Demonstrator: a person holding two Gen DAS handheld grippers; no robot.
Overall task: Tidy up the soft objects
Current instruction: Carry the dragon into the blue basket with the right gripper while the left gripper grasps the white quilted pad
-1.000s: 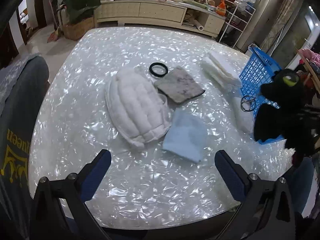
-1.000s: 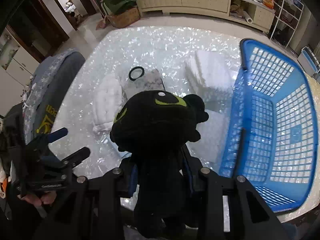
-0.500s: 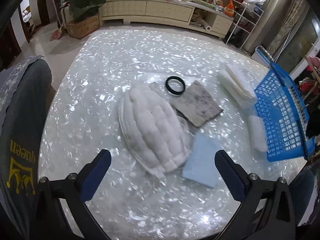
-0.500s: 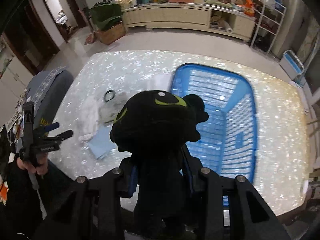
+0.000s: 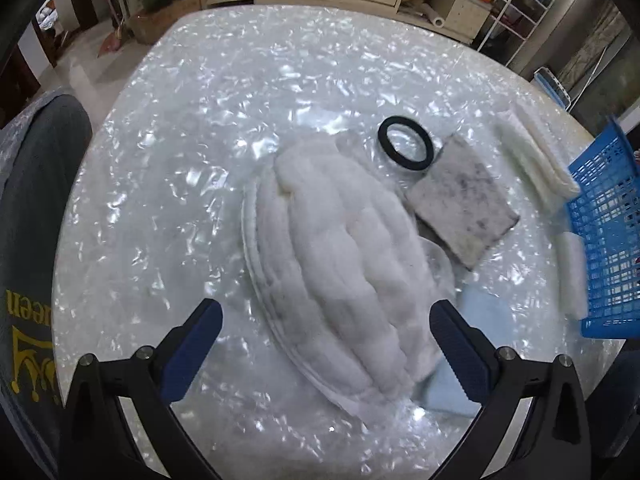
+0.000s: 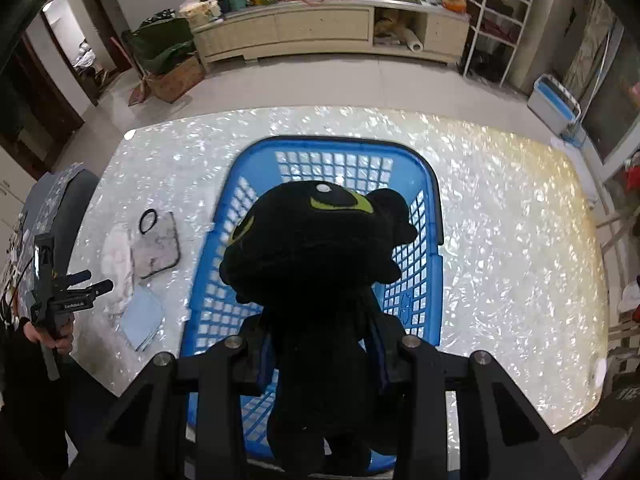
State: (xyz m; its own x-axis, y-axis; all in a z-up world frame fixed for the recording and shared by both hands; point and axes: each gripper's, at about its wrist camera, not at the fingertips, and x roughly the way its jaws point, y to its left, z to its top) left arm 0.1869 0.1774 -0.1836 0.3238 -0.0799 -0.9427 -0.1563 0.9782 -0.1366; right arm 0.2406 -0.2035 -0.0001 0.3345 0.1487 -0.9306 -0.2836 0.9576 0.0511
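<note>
Hanging over the blue basket (image 6: 430,216), the black plush toy (image 6: 320,248) is clamped at its body in your right tool (image 6: 322,354), held above the basket's floor near the surface's (image 6: 500,240) front edge. Your left tool (image 5: 326,344) stands wide open with nothing between its blue pads, poised over the white quilted cushion (image 5: 340,264) mid-surface. Beside the cushion lie a black ring (image 5: 406,148), a grey pad (image 5: 464,204) and a light blue cloth (image 5: 480,320).

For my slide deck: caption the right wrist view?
Right tongs hold black plush toy above blue basket.
</note>
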